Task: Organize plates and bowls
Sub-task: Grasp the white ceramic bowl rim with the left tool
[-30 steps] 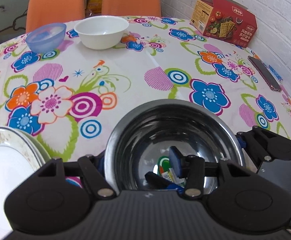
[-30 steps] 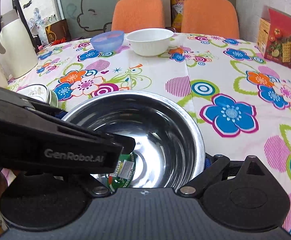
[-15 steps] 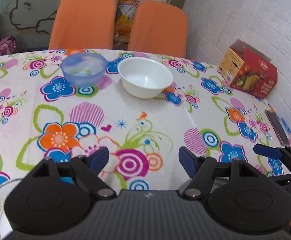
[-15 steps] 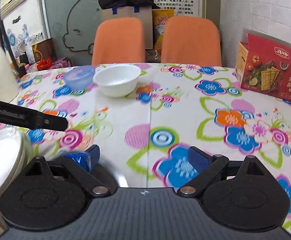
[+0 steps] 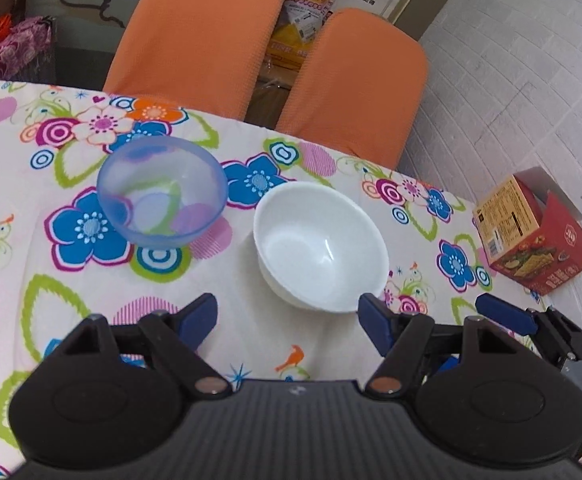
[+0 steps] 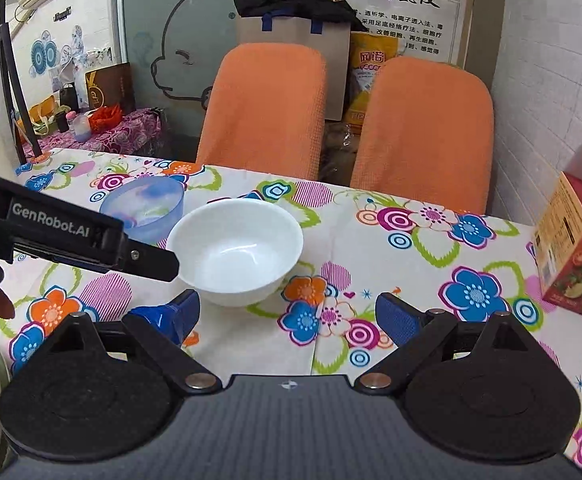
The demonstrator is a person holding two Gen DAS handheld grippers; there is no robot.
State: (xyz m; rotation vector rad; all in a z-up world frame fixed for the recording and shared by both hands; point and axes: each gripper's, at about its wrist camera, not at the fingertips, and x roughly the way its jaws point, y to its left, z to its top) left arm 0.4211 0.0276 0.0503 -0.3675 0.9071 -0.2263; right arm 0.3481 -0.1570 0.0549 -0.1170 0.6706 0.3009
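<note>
The left hand-held gripper (image 5: 289, 318) hovers over the flowered tabletop (image 5: 331, 356) with its blue-padded fingers spread apart and empty. Just ahead of it, nearer its right finger, sits the white bowl (image 5: 321, 246); the translucent blue bowl (image 5: 162, 191) stands ahead to its left, close to the white one but not touching. The right hand-held gripper (image 6: 287, 314) is likewise spread wide and empty, the white bowl (image 6: 235, 251) just ahead of its left finger. A red cracker box (image 6: 575, 250) stands well off to its right.
</note>
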